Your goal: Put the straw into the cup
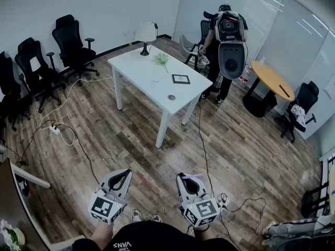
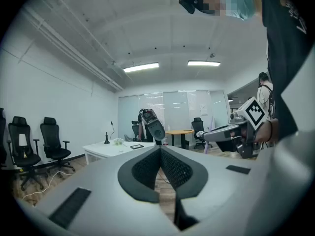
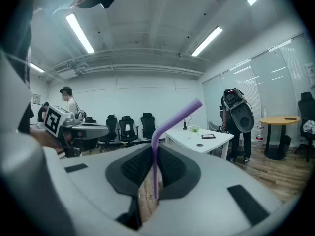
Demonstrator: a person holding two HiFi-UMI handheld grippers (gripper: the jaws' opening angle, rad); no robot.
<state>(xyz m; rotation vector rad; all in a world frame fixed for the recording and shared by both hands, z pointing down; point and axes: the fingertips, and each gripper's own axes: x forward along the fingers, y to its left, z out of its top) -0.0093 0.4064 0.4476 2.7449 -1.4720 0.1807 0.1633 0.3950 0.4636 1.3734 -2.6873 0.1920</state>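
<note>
Office chairs [image 1: 70, 38] line the left wall, well away from everything that matters. The left gripper [image 1: 123, 174] is held low in front of the person, its pads pressed together with nothing between them. Ahead of it across the bare floor stands the white table [image 1: 141, 69], bearing a lamp, a glass of greenery [image 1: 161, 60], a framed picture and, near the front edge, a small round thing [image 1: 171, 97] that may be the cup; from here I cannot tell. The right gripper [image 1: 183, 178], level with its partner, is clamped narrowly on the purple straw [image 3: 174, 118]. The straw's lower leg stands upright between the pads and its upper leg bends away up and to the right. So the straw is already in hand on the right side, and the table lies straight ahead and slightly left, well apart from both grippers. I'd judge the next need is simply closing that gap, right hand leading. Further right, a person [image 1: 226, 41] wearing a backpack rig stands beside a round wooden table [image 1: 269, 77]
</note>
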